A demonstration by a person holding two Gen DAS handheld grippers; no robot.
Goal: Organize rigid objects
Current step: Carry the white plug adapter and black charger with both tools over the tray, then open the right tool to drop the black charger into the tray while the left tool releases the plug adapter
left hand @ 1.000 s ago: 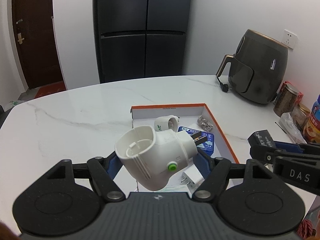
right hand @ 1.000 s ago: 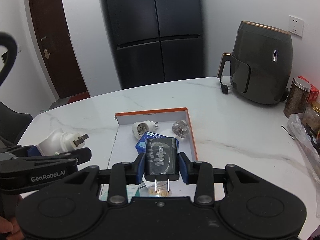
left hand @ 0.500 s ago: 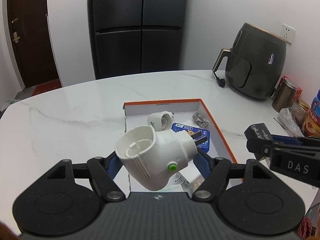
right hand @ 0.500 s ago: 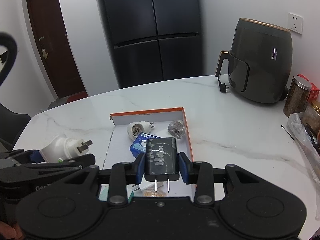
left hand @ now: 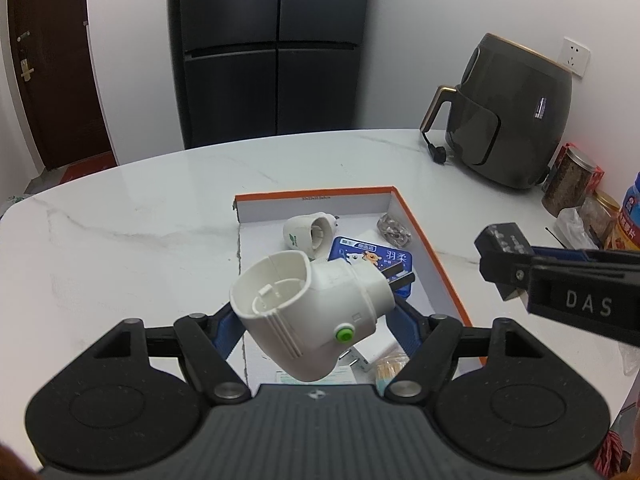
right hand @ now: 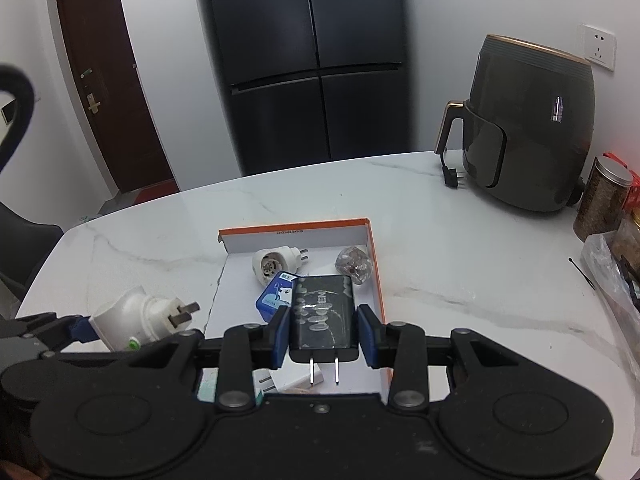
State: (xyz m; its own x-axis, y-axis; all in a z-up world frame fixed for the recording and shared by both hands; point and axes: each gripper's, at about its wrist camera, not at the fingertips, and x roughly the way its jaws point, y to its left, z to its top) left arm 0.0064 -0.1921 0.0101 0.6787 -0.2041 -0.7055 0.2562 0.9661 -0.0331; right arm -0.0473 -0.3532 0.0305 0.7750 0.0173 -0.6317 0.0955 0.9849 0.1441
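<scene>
The left gripper (left hand: 312, 320) is clenched on a white adapter (left hand: 308, 312), held in the air above the near end of the tray (left hand: 424, 220); the right gripper (right hand: 323, 334) grasps a black charger (right hand: 323, 316), prongs pointing back at the camera, likewise over the tray's near end. Over the last second both have lifted and drawn back a little, so the tray sits lower and farther off in each view. In my judgement both items have been picked out of the tray and are on their way to be sorted elsewhere. Counted from largest down: one fridge (left hand: 272, 52), one table (left hand: 120, 220), one air fryer (left hand: 516, 112), one tray, and in it one blue packet (left hand: 372, 256), one white socket plug (left hand: 308, 232), one clear pouch (left hand: 394, 230), one small white plug (left hand: 376, 350) and one bundle that looks like toothpicks (left hand: 390, 368). Two jars (left hand: 572, 180) stand at the right edge.
</scene>
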